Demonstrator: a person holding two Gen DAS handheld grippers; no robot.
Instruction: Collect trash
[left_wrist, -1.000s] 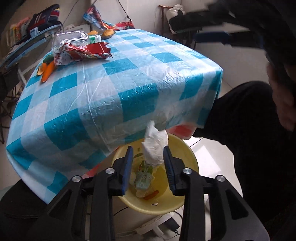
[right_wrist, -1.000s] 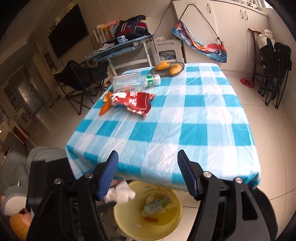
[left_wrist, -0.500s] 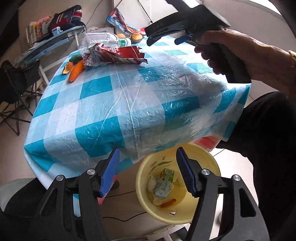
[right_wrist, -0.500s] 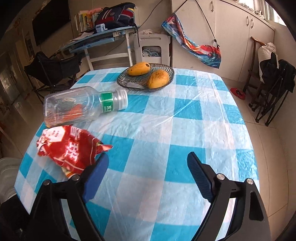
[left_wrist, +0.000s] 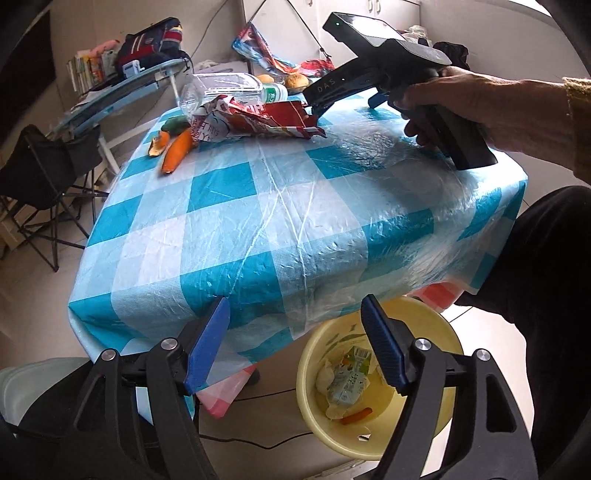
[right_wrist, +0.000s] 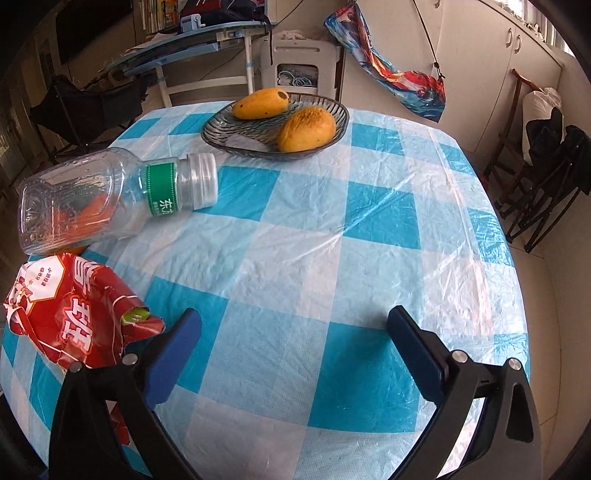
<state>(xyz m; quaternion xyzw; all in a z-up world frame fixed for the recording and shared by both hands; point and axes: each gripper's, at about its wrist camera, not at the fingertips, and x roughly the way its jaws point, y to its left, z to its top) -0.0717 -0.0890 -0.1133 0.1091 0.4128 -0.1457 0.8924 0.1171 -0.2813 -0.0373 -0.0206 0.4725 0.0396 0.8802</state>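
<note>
The left gripper (left_wrist: 295, 310) hangs at the near edge of a table draped in a blue-and-white checked plastic cloth (left_wrist: 280, 206), its blue-padded jaws spread apart after widening in the last moments, with nothing between them and the pads touching nothing. Below it on the floor, partly under the table's edge, stands a yellow bin (left_wrist: 448, 413) already holding a green-and-white drink carton (left_wrist: 349, 384) with printing too small to read, some crumpled white tissue (left_wrist: 325, 373) and an orange scrap (left_wrist: 356, 416). Over the table, a hand (left_wrist: 454, 99) grips the right gripper (right_wrist: 293, 325), whose jaws have likewise just been opening and now stand wide, empty, above bare cloth; its left finger sits just beside a torn red snack bag (right_wrist: 70, 314) printed with large white Chinese characters. Beside the bag lies a clear plastic bottle (right_wrist: 110, 195) on its side, capped, with a green label bearing white Chinese characters. In the left wrist view the letters "DAS" show on the right gripper's black body, and a carrot (left_wrist: 177, 151) and pieces of peel (left_wrist: 159, 144) lie at the table's far left, next to the bag. A glass dish (right_wrist: 258, 131) with two mangoes (right_wrist: 306, 129) stands at the far side.
</note>
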